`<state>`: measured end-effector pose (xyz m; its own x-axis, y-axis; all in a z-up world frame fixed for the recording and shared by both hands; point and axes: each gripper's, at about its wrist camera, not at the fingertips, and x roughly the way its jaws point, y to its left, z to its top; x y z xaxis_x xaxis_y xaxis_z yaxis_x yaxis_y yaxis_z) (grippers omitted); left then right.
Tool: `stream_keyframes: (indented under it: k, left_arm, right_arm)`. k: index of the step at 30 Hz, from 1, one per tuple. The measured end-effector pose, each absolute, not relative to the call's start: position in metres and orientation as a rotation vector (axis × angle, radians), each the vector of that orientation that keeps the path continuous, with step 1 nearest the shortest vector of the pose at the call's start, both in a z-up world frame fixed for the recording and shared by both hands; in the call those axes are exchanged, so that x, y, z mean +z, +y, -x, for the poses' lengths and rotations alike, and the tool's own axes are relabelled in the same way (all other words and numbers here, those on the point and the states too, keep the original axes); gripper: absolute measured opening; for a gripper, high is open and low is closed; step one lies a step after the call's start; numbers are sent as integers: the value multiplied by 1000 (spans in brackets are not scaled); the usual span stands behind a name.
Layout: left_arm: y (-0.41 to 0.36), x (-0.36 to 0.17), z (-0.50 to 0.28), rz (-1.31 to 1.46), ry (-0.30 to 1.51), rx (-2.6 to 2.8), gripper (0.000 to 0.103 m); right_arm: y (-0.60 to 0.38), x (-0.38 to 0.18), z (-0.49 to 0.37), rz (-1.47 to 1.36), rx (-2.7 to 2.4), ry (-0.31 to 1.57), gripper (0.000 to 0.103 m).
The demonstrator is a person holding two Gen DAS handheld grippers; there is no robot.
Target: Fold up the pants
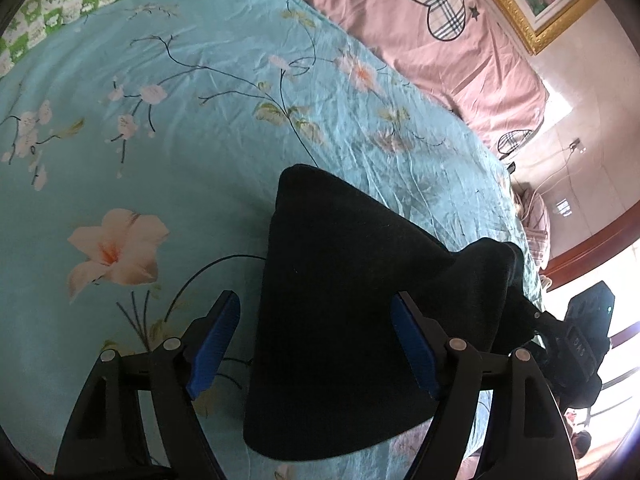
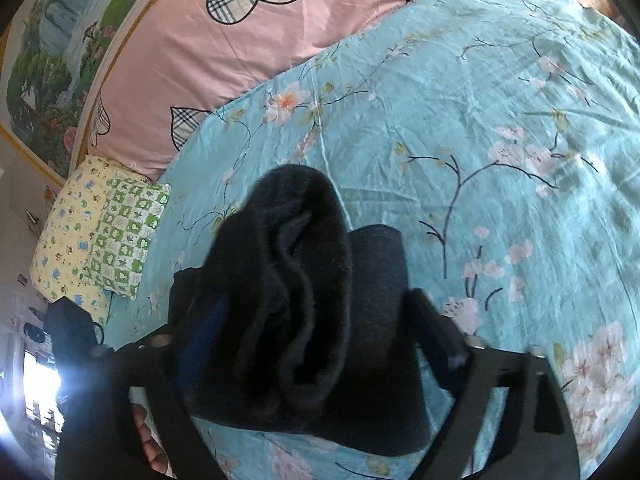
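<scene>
Lying on a turquoise floral bedsheet (image 1: 160, 60), the dark pants (image 1: 340, 300) are the task's thing; they sit folded near the bed's near edge, with a bunched layer heaped on top in the right wrist view. No container appears in either view. The left gripper (image 1: 316, 344) tilts downward over the pants, its blue pads (image 1: 216, 344) spread wide on either side of the cloth and clear of it: released, grasping nothing. The right gripper (image 2: 320, 328) also tilts downward, its jaws standing apart around the bunched fabric; whether the pads press on the cloth cannot be told. A pink quilt (image 2: 224, 52) with plaid hearts lies along the far side, beside a green checked pillow (image 2: 124, 236). White characters on the dark device (image 1: 580, 344) at the right are too blurred to read.
</scene>
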<state>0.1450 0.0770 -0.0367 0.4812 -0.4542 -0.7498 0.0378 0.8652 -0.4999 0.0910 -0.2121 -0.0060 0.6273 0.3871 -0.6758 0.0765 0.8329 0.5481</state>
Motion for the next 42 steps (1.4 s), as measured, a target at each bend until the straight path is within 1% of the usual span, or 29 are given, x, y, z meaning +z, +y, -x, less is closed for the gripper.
stream_keyframes:
  k: [1,2,3,5,8,11,12,13,14,16,17,19,22,28,42]
  left_arm:
    - [75,-39,-147,451,1041,-312,78]
    - [74,-41,-149,452,1047,-312,78]
    - [72,-42,-151,452,1051,-312,78]
    - [69,-44,-154,452,1061,-319,78]
    - [66,-47,-156,447,1072,-320,78]
    - [61,-52,-159,437,1079,-314,78]
    - [60,-53,-159,433,1080,-314,72]
    - [58,-54,-160,435,1082,-327,62]
    - [57,-54,-160,434,1086,-330,61]
    - [55,-52,-159,421,1072,-325,53]
    - [55,-51,-158,416,1067,-327,51]
    - [54,-48,-155,411,1055,-328,42]
    - [53,-42,-151,403,1041,-324,36]
    - [57,-26,-140,415,1007,-332,31]
    - [84,8,-107,401,928,-254,31]
  right_arm:
    - [-217,-8,-89,-597,196,881,68]
    - [-222,-11,-87,-623,207,876,61]
    - [-229,-15,-85,-663,232,869,58]
    - [-240,-22,-81,-717,275,860,48]
    - [-253,-33,-71,-781,327,842,42]
    - [-255,-37,-64,-803,355,820,40]
    - [-254,-37,-63,-802,359,814,39]
    - [-254,-38,-61,-804,365,806,39]
    - [-253,-38,-61,-804,370,800,39]
    - [-253,-39,-60,-811,382,792,39]
    - [-253,-39,-60,-813,385,790,39]
    - [-253,-39,-59,-810,392,786,38]
    - [-250,-36,-58,-799,399,776,38]
    - [-246,-30,-55,-794,418,758,36]
    - [-213,-12,-59,-737,480,761,36]
